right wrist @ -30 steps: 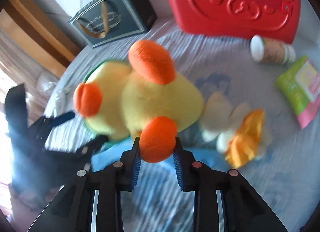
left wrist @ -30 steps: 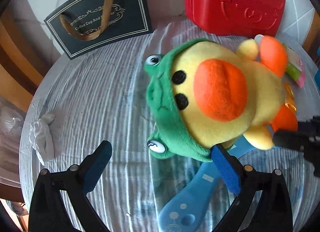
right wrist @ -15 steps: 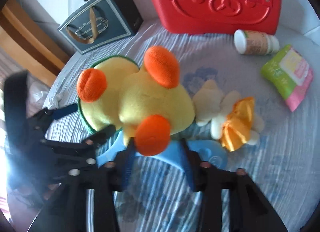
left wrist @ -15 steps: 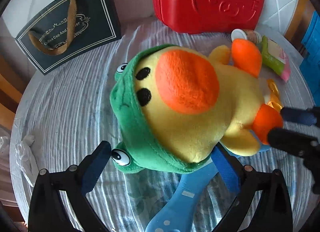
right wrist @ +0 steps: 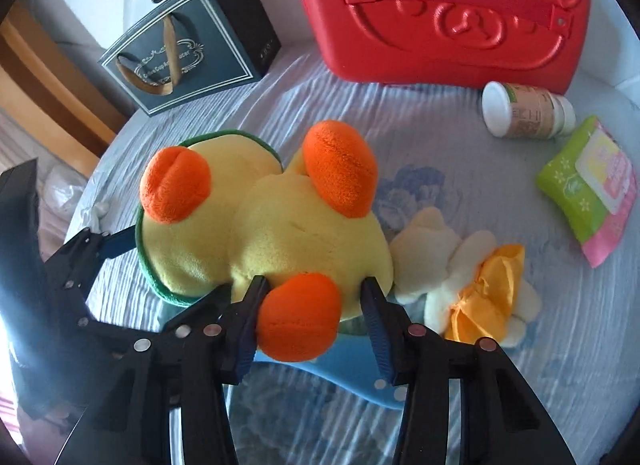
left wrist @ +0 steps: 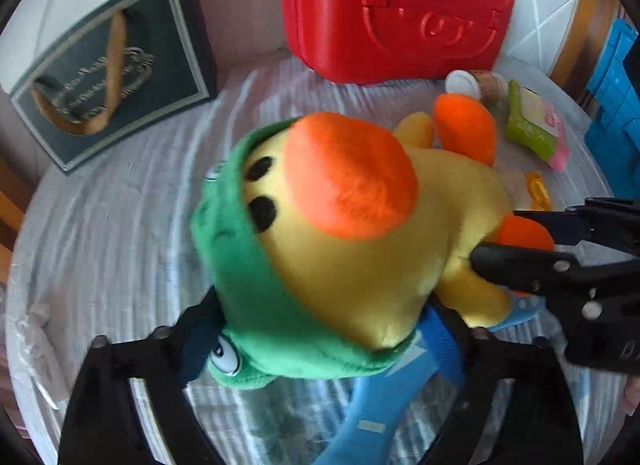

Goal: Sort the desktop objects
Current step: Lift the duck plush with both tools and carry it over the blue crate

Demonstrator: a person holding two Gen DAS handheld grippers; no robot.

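A round table (right wrist: 500,405) w/ a wrinkly pale blue cloth fills the view. At the back stand a red case (right wrist: 448,13) and a dark gift bag (right wrist: 188,53). My big yellow duck toy (right wrist: 276,233) (it wears a green frog hood) lies in the middle, on top of a blue flat thing (left wrist: 384,405). My left gripper (left wrist: 320,341) is closing around the duck's head; the head is between the pads. My right gripper (right wrist: 308,325) is closing too, w/ an orange foot (right wrist: 298,315) between its fingers, left one touching. Near by lie a small white plush (right wrist: 452,265), a bottle (right wrist: 524,111) & a green packet (right wrist: 592,189).
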